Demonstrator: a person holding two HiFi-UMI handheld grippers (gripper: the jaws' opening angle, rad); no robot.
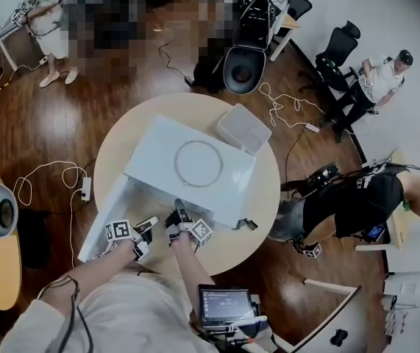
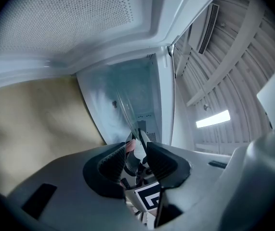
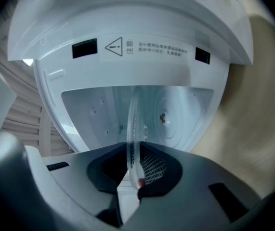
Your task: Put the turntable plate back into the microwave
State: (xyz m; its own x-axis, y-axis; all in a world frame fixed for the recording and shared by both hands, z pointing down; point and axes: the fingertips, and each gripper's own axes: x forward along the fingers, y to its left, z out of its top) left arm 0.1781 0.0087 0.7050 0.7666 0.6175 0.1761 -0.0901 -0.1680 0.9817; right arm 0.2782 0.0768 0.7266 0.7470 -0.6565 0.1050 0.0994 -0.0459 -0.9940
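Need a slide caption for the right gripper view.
Right tool grips the glass turntable plate edge-on, facing the open microwave cavity.

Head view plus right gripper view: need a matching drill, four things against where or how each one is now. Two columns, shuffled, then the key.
Things
1. turntable plate
2. ring
3. white box
4. microwave door

Places or states
A. on the table, beside the microwave
B. swung open
C. lying on top of the microwave
D. on edge, clamped in the right gripper

Pairs: 1-D, 2-C, 3-A, 4-B
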